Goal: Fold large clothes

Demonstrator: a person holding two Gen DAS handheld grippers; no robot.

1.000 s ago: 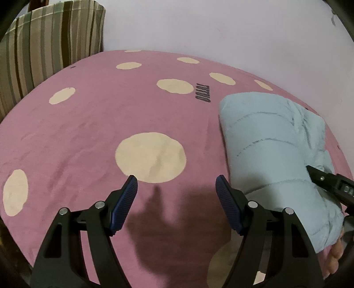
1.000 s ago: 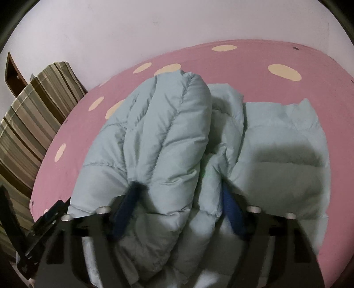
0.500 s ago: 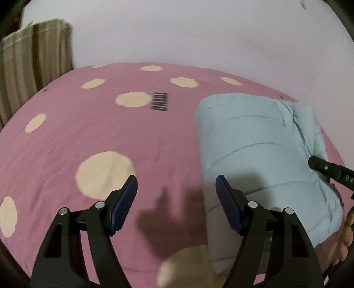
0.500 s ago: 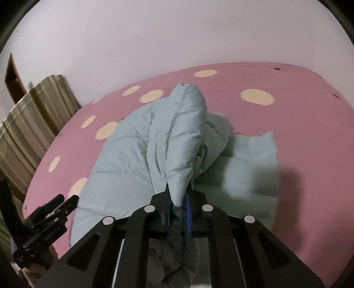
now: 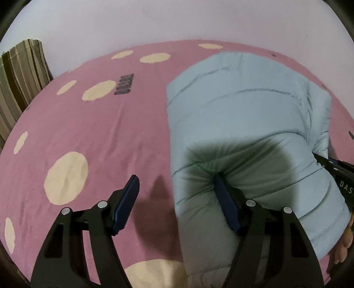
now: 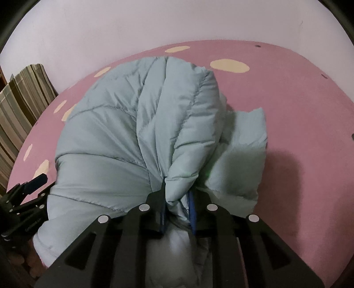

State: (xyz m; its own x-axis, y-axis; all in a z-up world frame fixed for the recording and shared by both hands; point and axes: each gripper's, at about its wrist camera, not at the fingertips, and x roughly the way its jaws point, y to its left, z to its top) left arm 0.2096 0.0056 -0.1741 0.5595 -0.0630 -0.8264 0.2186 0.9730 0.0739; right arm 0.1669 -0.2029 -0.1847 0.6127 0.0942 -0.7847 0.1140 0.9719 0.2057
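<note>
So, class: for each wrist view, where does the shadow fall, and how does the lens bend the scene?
Left wrist view: shadow darkens the jacket near the fingers; bed edge curves. Right wrist view: shadow lies on the bed right of the jacket; dark lens corners.

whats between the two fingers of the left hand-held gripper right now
In the left wrist view, pink bedsheet and the left edge of the folded blue puffer jacket lie between them; the left hand-held gripper is open, its right finger pressing into the jacket.

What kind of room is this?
Probably a bedroom. A pink spotted sheet covers what looks like a bed against a plain wall, with a striped cushion at one end and a puffy blue jacket on top.
</note>
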